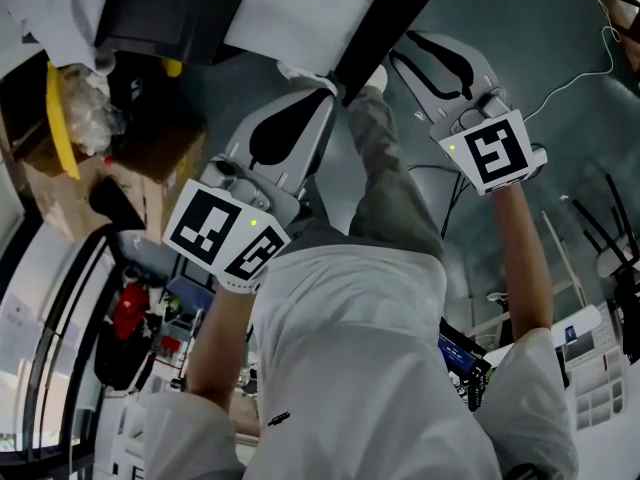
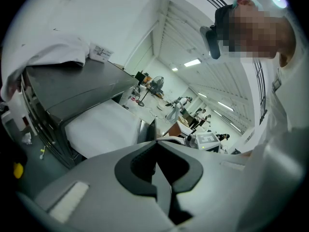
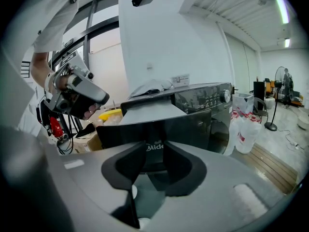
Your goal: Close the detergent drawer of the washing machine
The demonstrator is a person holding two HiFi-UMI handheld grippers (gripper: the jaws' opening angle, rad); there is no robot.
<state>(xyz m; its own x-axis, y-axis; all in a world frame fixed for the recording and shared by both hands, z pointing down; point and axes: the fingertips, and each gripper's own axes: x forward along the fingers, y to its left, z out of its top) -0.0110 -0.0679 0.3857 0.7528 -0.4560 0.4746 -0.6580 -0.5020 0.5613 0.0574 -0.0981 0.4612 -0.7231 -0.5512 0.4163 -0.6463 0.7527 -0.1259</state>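
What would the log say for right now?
detergent drawer: pulled out | left gripper: shut, empty | right gripper: open, aimed at drawer front

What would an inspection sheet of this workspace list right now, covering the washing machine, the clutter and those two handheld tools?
Surface: grey floor; wooden boards beside the machine.
Job's things: dark grey washing machine; its dark detergent drawer stands pulled out.
Clutter: brown cardboard box; translucent plastic bags; white cloth on the machine's top.
Tools: left tool shut, empty; right tool open, empty, facing the drawer front.
Cables: thin white cable across the floor.
Surroundings: black pedestal fan; people far off.
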